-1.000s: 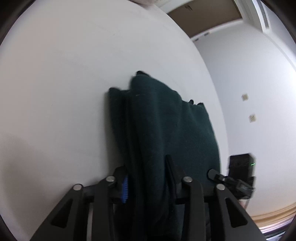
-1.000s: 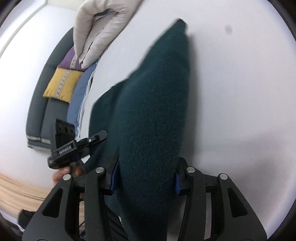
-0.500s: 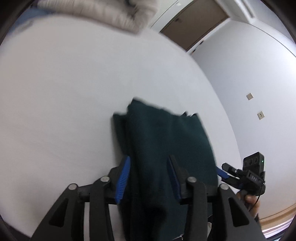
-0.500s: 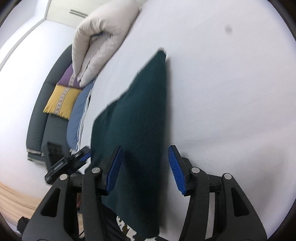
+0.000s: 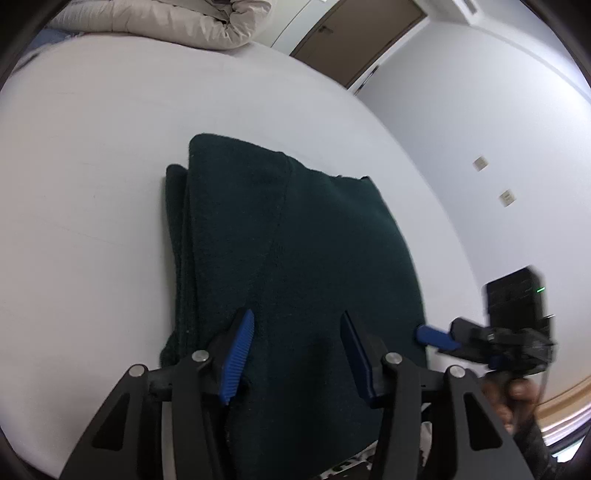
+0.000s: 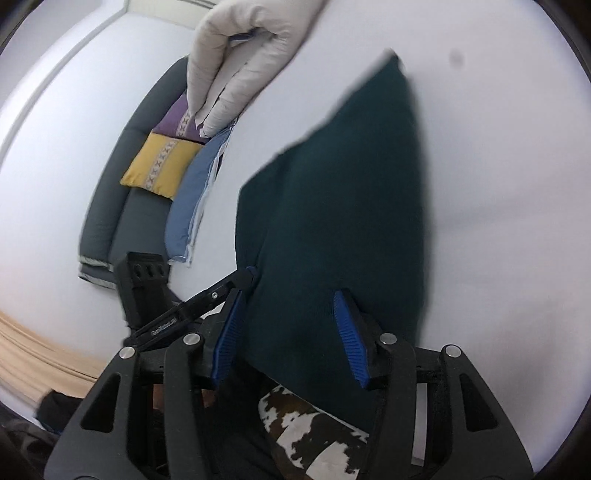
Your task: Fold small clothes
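Left wrist view: left claw (image 5: 295, 350) at bottom centre, black frame with blue ribbed pads, jaws spread and just been opening. The folded dark green knitted garment (image 5: 280, 258) lies beneath and between the pads; the pads do not press on it. The garment rests flat on the white bed surface (image 5: 92, 184), filling the centre of the frame down to the bottom edge, with thicker folded layers along its left edge.

At lower right, the right claw (image 5: 436, 338) shows one blue pad just beside the garment's right edge, carried by a person's hand (image 5: 517, 395).

Right wrist view: right claw (image 6: 291, 332) at bottom centre, jaws spread, the garment's near end between the pads but not pinched. A cow-patterned brown and white fabric (image 6: 310, 428) shows below it.

Farther off: a rolled beige quilt (image 5: 166, 22) at the upper left, a brown door (image 5: 354, 33) at top centre. In the right view, a blue pillow (image 6: 195, 199), a yellow cushion (image 6: 159, 166) and a purple cushion (image 6: 177, 118) on a grey sofa (image 6: 110, 214), left side.
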Demonstrator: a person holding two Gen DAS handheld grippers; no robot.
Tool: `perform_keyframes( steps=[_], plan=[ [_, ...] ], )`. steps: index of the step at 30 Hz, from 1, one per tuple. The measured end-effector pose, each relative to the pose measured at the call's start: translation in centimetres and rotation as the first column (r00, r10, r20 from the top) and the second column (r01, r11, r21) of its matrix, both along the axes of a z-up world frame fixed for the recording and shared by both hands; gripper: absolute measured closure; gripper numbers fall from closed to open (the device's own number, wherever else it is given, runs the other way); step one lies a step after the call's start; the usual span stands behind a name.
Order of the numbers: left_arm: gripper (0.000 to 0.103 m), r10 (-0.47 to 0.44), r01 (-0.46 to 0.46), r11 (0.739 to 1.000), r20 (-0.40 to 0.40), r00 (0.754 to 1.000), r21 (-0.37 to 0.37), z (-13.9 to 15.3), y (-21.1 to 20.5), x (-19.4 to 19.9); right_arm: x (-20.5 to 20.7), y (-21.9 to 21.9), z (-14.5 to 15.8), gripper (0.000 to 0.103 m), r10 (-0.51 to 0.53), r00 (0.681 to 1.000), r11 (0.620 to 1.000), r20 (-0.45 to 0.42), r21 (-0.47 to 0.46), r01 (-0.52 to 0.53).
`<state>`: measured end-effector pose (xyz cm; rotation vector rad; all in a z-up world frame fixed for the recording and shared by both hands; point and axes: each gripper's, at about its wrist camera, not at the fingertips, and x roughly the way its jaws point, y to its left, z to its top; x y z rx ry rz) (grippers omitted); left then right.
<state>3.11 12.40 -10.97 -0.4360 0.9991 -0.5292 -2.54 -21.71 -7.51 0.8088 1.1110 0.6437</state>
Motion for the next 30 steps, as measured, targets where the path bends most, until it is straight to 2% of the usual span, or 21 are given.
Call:
perform_keyframes(
  steps=[4, 9, 13, 15, 17, 19, 22, 24, 25, 26, 27, 28, 29, 30],
  plan=[
    [0.051, -0.019, 0.019, 1.000, 0.019, 1.000, -0.021, -0.4, 0.8, -0.3, -0.8, -0.2, -1.2, 0.055, 0.008, 1.000, 1.000, -0.009, 0.026, -0.008],
    [0.051, -0.018, 0.020, 0.998, 0.027, 0.999, -0.059, -0.8, 1.6, -0.5, -2.0, 0.1, -0.8, 0.052, 0.060, 0.998, 0.995, 0.017, 0.085, -0.061],
    [0.051, -0.021, 0.024, 0.993, 0.024, 0.999, -0.116, -0.8, 1.7, -0.4, -3.8, 0.3, -3.1, 0.052, 0.121, 0.992, 0.991, -0.032, 0.055, -0.119],
    [0.052, -0.022, 0.026, 0.990, 0.025, 0.999, -0.142, -1.1, 2.1, -0.5, -4.2, 0.1, -3.6, 0.052, 0.108, 0.994, 0.991, -0.030, 0.079, -0.106],
    [0.052, -0.021, 0.025, 0.989, 0.024, 0.999, -0.149, -1.1, 2.3, -0.5, -4.4, -0.3, -3.3, 0.052, 0.094, 0.995, 0.993, -0.031, 0.073, -0.092],
    [0.052, -0.017, 0.021, 0.990, 0.027, 0.999, -0.139, -0.7, 2.2, -0.5, -4.5, -0.2, -2.3, 0.052, 0.090, 0.996, 0.996, -0.005, 0.016, -0.090],
    [0.050, 0.014, -0.011, 0.999, 0.081, 0.997, -0.037, 1.3, 1.9, -1.1, -4.7, -0.9, 1.4, 0.050, 0.066, 0.994, 0.986, 0.084, -0.157, -0.052],
    [0.039, 0.038, -0.049, 0.996, 0.153, 0.988, 0.068, 3.1, 1.5, -1.8, -4.8, -1.2, 4.3, 0.049, 0.038, 0.985, 0.951, 0.168, -0.310, 0.016],
    [0.028, 0.053, -0.078, 0.990, 0.201, 0.978, 0.121, 4.3, 1.3, -2.3, -5.0, -1.2, 5.9, 0.049, 0.031, 0.975, 0.924, 0.222, -0.377, 0.056],
    [0.019, 0.068, -0.112, 0.980, 0.253, 0.965, 0.166, 5.5, 1.1, -2.9, -5.2, -1.1, 7.4, 0.044, 0.026, 0.961, 0.897, 0.276, -0.431, 0.100],
    [0.016, 0.076, -0.141, 0.970, 0.304, 0.950, 0.199, 6.7, 0.9, -3.5, -5.4, -1.0, 8.9, 0.038, 0.016, 0.945, 0.870, 0.327, -0.471, 0.149],
    [0.009, 0.082, -0.175, 0.958, 0.367, 0.927, 0.229, 8.0, 0.7, -4.3, -5.7, -0.8, 10.2, 0.022, 0.001, 0.925, 0.839, 0.379, -0.504, 0.206],
    [0.000, 0.088, -0.216, 0.942, 0.432, 0.898, 0.258, 9.4, 0.3, -5.1, -6.1, -0.6, 11.5, 0.011, -0.015, 0.901, 0.803, 0.434, -0.531, 0.270],
    [0.000, 0.090, -0.247, 0.929, 0.478, 0.874, 0.275, 10.4, 0.0, -5.8, -6.7, -0.3, 12.9, 0.007, -0.034, 0.866, 0.764, 0.499, -0.546, 0.344]
  ],
)
